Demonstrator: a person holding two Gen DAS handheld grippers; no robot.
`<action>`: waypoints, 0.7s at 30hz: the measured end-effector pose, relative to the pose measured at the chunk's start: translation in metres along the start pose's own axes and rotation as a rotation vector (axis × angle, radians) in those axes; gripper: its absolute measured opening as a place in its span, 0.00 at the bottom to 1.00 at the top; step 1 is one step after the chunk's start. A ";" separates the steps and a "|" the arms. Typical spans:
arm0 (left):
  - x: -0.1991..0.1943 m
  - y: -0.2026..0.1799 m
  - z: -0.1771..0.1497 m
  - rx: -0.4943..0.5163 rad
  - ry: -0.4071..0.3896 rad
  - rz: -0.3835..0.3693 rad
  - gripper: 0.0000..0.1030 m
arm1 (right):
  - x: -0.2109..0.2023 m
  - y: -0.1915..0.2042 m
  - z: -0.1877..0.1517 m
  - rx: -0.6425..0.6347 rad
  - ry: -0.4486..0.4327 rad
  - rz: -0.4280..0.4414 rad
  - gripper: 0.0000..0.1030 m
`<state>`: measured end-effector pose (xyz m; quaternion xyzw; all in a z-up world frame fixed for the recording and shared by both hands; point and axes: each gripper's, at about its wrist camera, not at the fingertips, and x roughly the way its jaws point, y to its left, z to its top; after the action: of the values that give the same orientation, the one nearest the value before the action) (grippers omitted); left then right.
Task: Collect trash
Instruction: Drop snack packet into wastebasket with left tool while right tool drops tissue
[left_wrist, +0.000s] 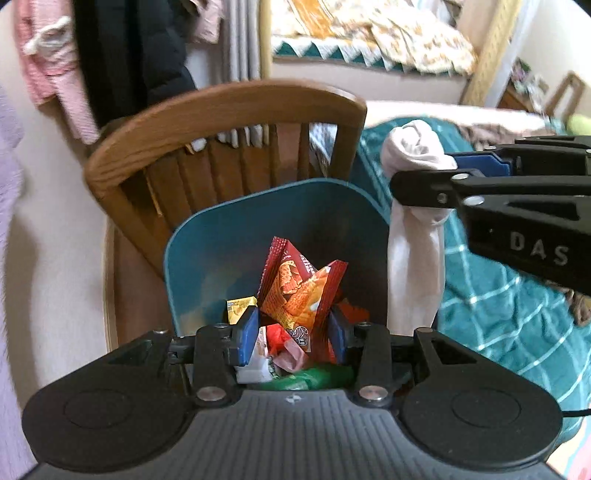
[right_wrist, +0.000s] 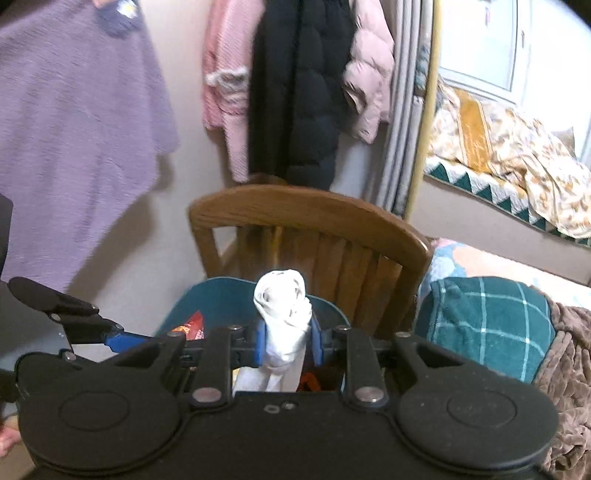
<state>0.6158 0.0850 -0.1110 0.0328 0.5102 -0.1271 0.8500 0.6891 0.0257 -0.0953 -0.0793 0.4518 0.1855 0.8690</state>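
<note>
A teal trash bin stands in front of a wooden chair and holds several wrappers. My left gripper is shut on a red and orange snack wrapper, held over the bin's opening. My right gripper is shut on a white sock-like cloth that hangs down just over the bin's right rim. The right gripper also shows in the left wrist view, with the white cloth dangling from it. The left gripper's fingers show at the left of the right wrist view.
A wooden chair stands behind the bin against the wall. Coats and a purple garment hang on the wall. A bed with a teal checked blanket lies to the right. More bedding lies beyond.
</note>
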 end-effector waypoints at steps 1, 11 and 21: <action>0.009 0.000 0.000 0.012 0.015 -0.003 0.37 | 0.013 0.000 0.000 0.011 0.020 -0.009 0.22; 0.091 -0.004 0.004 0.139 0.169 -0.070 0.37 | 0.098 -0.006 -0.030 0.079 0.222 -0.062 0.22; 0.135 -0.016 -0.001 0.237 0.286 -0.075 0.38 | 0.138 0.004 -0.043 0.027 0.352 -0.087 0.24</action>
<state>0.6709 0.0455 -0.2283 0.1313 0.6083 -0.2120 0.7535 0.7274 0.0508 -0.2324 -0.1183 0.5954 0.1250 0.7848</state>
